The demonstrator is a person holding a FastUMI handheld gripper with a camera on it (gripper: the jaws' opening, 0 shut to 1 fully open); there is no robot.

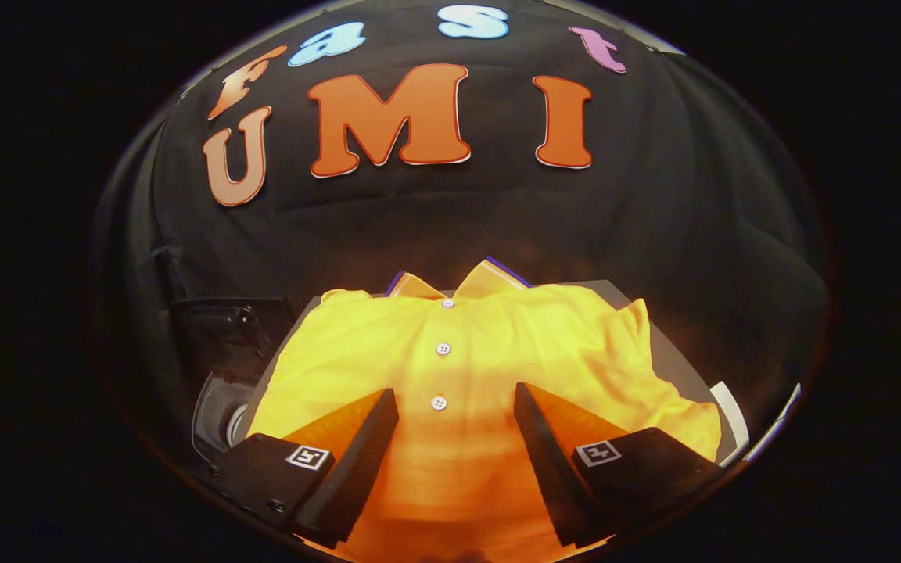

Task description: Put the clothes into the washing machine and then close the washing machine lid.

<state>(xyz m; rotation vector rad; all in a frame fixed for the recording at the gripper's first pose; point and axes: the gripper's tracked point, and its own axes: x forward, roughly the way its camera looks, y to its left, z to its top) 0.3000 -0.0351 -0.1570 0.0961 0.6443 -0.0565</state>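
Observation:
A yellow polo shirt [497, 344] with white buttons lies spread flat on a grey surface [673, 352], its collar pointing away from me. My gripper [456, 397] hovers open over the shirt's lower button placket, one finger on each side of the button row, with nothing pressed between them. To the left of the shirt, beside my left finger, I see part of the washing machine [220, 407]: a dark body and a pale round opening. Whether its lid is up I cannot tell.
The black booth cloth [693, 195] rises behind the shirt. A white strip [732, 418] lies at the grey surface's right end, beyond my right finger.

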